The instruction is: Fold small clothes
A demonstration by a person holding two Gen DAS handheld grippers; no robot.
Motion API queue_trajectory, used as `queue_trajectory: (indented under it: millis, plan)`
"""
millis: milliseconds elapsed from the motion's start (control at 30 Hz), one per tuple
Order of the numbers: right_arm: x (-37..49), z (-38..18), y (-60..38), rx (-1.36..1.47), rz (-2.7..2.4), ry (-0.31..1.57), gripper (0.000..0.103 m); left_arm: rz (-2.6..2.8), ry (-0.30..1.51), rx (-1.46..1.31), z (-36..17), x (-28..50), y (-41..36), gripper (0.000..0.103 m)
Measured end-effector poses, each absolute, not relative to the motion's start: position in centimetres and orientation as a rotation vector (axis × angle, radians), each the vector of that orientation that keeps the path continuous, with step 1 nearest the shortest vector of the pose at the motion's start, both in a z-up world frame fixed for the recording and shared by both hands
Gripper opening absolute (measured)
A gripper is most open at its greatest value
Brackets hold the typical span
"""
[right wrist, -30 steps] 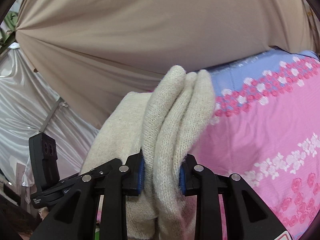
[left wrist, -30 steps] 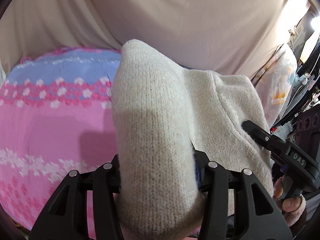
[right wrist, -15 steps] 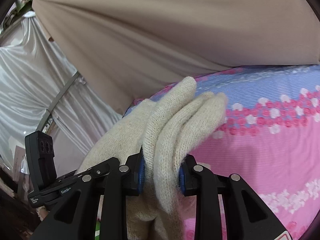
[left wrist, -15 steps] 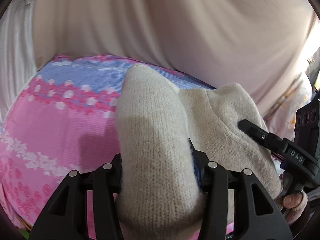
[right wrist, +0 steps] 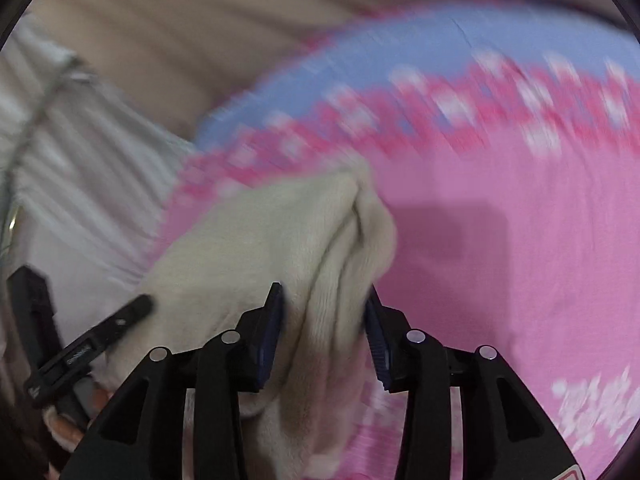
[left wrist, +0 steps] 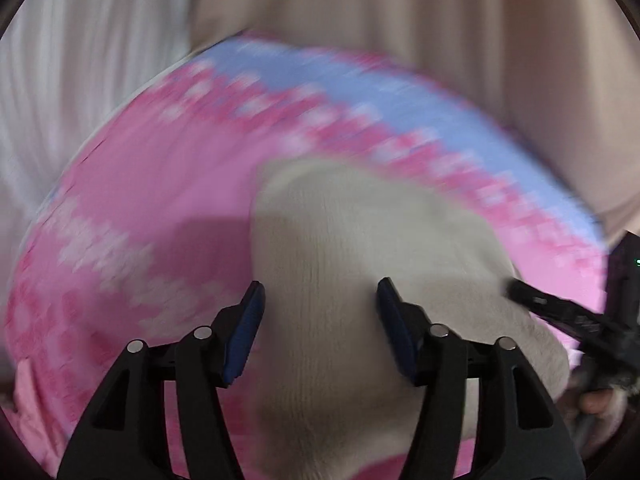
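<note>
Two claws (left wrist: 320, 308) (right wrist: 324, 316) grip one cream garment (left wrist: 360, 248).

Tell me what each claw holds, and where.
Both grip the cream knit garment: left claw across a thick rounded fold, right claw across bunched layers at its other end.

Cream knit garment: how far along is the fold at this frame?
Done: the cream knit garment is already bunched into layers. In hand: left gripper and right gripper each have their fingers either side of it, over the pink floral sheet. Left: setting it down flat; motion blur hides whether it touches the sheet.
</note>
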State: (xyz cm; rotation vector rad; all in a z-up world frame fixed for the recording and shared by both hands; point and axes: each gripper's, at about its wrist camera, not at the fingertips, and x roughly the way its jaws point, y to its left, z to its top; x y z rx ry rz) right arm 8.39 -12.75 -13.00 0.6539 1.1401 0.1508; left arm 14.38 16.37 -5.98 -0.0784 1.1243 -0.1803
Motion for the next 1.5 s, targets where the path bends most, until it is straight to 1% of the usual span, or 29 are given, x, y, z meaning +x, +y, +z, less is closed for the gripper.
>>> queue_trajectory:
  millis: [100,167,233,300,367,433,533,600,633,667,700,767,800,833,867,900,933,967,1033,1067,1167,1200,1267,1333,1367,1400,1433,1500]
  plan:
    - [6.0,-11.1,-12.4,0.644,0.142,1.101,0.042,-0.201,1.089,-0.128,-5.1,13.0,18.9,0.061]
    - [5.2,-10.5,-12.2,0.655,0.155,1.099,0.062,-0.224,1.069,-0.166,-4.2,12.3,19.7,0.072]
    - [5.0,-11.0,-11.7,0.651,0.165,1.127,0.063,-0.268,1.080,-0.213,-3.9,12.1,19.9,0.076]
    - [5.3,-12.0,-11.1,0.674,0.187,1.170,0.062,-0.286,1.117,-0.213,-4.7,12.1,19.2,0.076]
    - [5.5,-13.1,-10.1,0.645,0.191,1.220,0.051,-0.279,1.162,-0.168,-6.1,12.3,18.3,0.076]
    - [5.3,-14.3,-9.7,0.626,0.180,1.240,0.050,-0.271,1.203,-0.098,-7.9,12.1,17.4,0.077]
    - [4.7,-14.7,-10.7,0.724,0.187,1.231,0.050,-0.271,1.195,-0.071,-8.8,11.7,17.3,0.078]
    - [4.8,-14.5,-11.2,0.746,0.176,1.220,0.054,-0.270,1.195,-0.076,-8.8,11.8,17.2,0.079]
    - [5.0,-14.5,-11.3,0.748,0.169,1.219,0.058,-0.270,1.198,-0.080,-8.7,11.9,17.2,0.080]
    - [5.5,-14.7,-11.5,0.751,0.161,1.222,0.065,-0.267,1.203,-0.079,-8.8,12.1,17.1,0.083]
    - [6.0,-15.1,-11.5,0.766,0.161,1.225,0.069,-0.267,1.205,-0.075,-8.9,12.2,17.1,0.084]
    - [7.1,-16.6,-11.6,0.856,0.192,1.224,0.073,-0.282,1.212,-0.081,-9.1,12.4,17.1,0.084]
    - [7.2,-16.7,-11.7,0.882,0.205,1.192,0.073,-0.292,1.216,-0.087,-9.3,12.5,17.1,0.083]
    - [7.6,-16.9,-11.5,0.918,0.267,1.174,0.048,-0.313,1.220,-0.098,-9.4,12.7,17.1,0.076]
    - [7.9,-17.2,-11.4,0.961,0.293,1.169,0.036,-0.351,1.227,-0.120,-9.6,13.0,17.1,0.064]
    - [8.1,-16.9,-11.3,0.957,0.293,1.157,0.033,-0.372,1.230,-0.133,-9.7,13.2,17.0,0.060]
    - [8.2,-16.2,-11.1,0.926,0.298,1.146,0.028,-0.380,1.226,-0.133,-9.5,13.5,16.9,0.050]
    - [8.1,-14.7,-11.0,0.884,0.304,1.113,0.025,-0.397,1.215,-0.126,-9.0,13.8,16.6,0.043]
    - [7.6,-11.7,-11.3,0.859,0.310,1.047,0.022,-0.433,1.186,-0.129,-7.2,14.1,16.1,0.041]
    - [6.9,-9.4,-11.7,0.826,0.306,0.999,0.021,-0.465,1.149,-0.137,-5.5,14.1,15.7,0.040]
    - [4.9,-4.2,-12.6,0.705,0.275,0.904,0.021,-0.550,1.067,-0.145,-2.3,13.6,14.2,0.041]
    - [4.6,-3.7,-13.0,0.687,0.253,0.902,0.022,-0.570,1.056,-0.144,-1.8,13.5,13.4,0.042]
    - [4.5,-5.4,-14.1,0.646,0.183,0.951,0.025,-0.559,1.056,-0.095,-2.8,13.4,11.6,0.049]
    - [5.0,-9.7,-14.5,0.609,0.132,1.054,0.028,-0.509,1.062,-0.013,-5.3,13.4,10.1,0.054]
    - [5.2,-12.6,-14.7,0.623,0.080,1.154,0.030,-0.463,1.100,0.052,-7.5,13.4,9.1,0.054]
    - [4.7,-13.7,-15.1,0.688,0.056,1.178,0.030,-0.437,1.144,0.076,-8.8,13.3,8.7,0.056]
    - [3.6,-12.8,-15.6,0.756,0.055,1.120,0.031,-0.445,1.139,0.053,-8.5,12.9,9.0,0.056]
    - [2.0,-9.8,-15.6,0.703,0.020,1.047,0.033,-0.445,1.088,0.042,-6.6,11.6,9.6,0.057]
